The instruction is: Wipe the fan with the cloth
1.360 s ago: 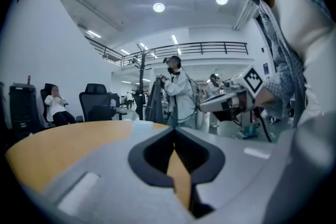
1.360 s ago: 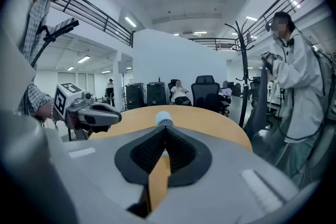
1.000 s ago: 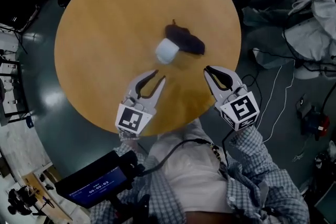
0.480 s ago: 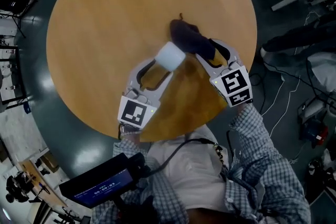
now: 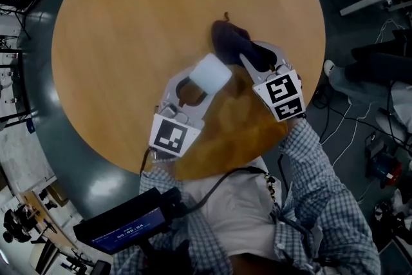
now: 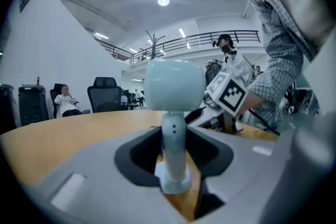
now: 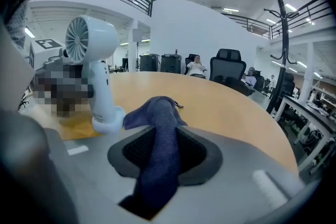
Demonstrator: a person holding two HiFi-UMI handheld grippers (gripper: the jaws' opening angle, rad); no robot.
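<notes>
- The fan (image 5: 210, 74) stands upright mid-frame on the round table (image 5: 129, 22); the dark cloth (image 5: 230, 42) lies bunched just to its upper right.
- The left gripper (image 5: 199, 84) has just been closing round the fan's stem, yet a gap shows either side: nothing gripped.
- The right gripper (image 5: 257, 53) has just been closing and pinches the cloth.
- No wiping yet, I'd judge; all of it remains.
</notes>
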